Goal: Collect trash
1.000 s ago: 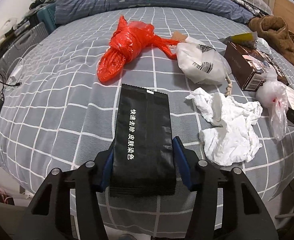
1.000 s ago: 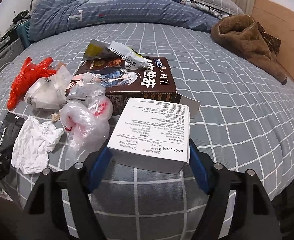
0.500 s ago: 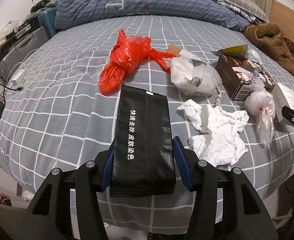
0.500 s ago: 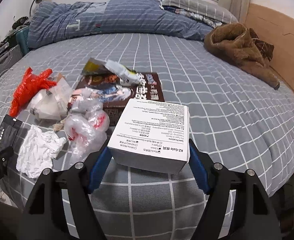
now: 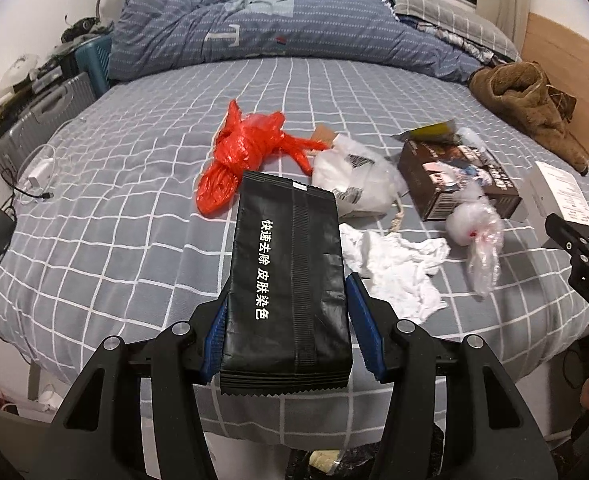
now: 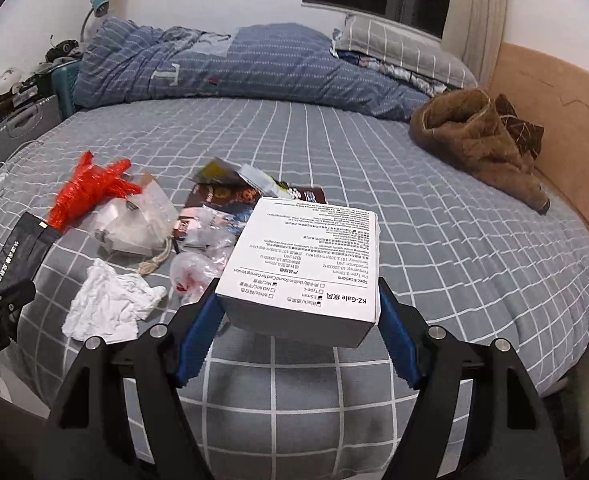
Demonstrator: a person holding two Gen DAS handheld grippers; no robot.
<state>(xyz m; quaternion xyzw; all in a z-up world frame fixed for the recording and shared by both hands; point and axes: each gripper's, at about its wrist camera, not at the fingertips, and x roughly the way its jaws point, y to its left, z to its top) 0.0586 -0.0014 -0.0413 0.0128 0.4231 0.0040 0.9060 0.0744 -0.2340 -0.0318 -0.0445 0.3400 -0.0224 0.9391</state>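
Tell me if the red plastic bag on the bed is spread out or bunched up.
Bunched up. The red plastic bag is twisted and knotted into a crumpled bundle on the bed.

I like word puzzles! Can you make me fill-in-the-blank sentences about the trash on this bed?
1. The left gripper holds a flat ____ foil packet.
2. The right gripper holds a white cardboard ____.
3. The knotted plastic bag on the bed is ____.
4. The crumpled tissue is ____.

Missing words: black; box; red; white
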